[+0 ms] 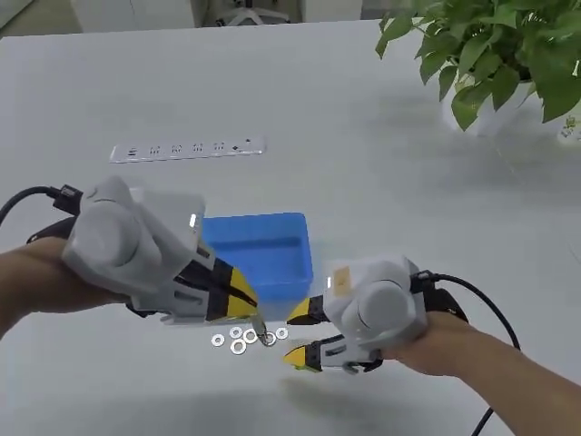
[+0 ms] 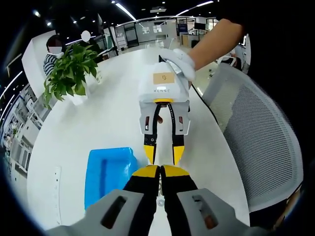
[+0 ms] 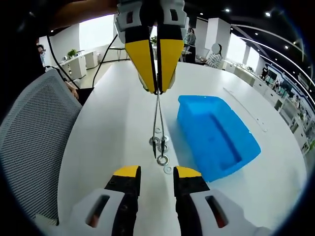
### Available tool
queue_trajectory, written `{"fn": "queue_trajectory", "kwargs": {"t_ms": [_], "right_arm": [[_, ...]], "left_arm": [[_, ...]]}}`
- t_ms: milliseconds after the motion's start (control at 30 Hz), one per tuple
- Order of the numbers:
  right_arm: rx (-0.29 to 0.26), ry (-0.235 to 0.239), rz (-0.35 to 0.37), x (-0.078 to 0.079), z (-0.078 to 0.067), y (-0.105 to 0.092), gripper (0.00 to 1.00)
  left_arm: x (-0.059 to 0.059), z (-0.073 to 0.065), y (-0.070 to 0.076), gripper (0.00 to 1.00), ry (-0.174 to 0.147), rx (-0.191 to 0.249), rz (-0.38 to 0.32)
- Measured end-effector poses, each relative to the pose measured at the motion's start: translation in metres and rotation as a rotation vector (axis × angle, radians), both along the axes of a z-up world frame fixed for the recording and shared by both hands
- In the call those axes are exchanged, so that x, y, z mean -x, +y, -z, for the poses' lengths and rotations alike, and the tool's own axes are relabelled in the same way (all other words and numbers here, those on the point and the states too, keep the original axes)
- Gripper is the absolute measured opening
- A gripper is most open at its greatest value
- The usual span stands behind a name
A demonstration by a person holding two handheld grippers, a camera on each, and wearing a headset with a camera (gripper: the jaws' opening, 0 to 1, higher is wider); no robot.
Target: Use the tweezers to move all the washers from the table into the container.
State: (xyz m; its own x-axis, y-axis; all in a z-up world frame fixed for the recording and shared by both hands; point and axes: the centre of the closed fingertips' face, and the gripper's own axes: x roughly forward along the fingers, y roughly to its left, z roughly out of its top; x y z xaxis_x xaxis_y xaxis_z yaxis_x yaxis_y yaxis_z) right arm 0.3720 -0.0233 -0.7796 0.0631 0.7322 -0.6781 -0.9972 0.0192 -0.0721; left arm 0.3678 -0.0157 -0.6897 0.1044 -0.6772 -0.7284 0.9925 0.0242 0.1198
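left claw [image 1: 243,294] tilted down, pinching tweezers [image 3: 158,120]

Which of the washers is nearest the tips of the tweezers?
The washer right at the tips of the tweezers, second from the right of the cluster in the head view; the others lie farther off.

Shiny metal washers [image 1: 245,339], glossy blue plastic container [image 1: 263,265]
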Motion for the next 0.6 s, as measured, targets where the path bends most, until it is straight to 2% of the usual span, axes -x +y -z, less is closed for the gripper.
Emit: {"fn": "queue_trajectory", "kwargs": {"t_ms": [333,600], "right_arm": [[-0.005,0.004,0.011,-0.0019,0.0009,-0.0018,0.28],[-0.015,0.004,0.0,-0.0025,0.0014,0.0056,0.28]], "left_arm": [[-0.0012,0.0065,-0.0006,0.06,0.008,-0.015,0.01],[-0.0028,0.0057,-0.0002,0.06,0.012,-0.004,0.007]]}}
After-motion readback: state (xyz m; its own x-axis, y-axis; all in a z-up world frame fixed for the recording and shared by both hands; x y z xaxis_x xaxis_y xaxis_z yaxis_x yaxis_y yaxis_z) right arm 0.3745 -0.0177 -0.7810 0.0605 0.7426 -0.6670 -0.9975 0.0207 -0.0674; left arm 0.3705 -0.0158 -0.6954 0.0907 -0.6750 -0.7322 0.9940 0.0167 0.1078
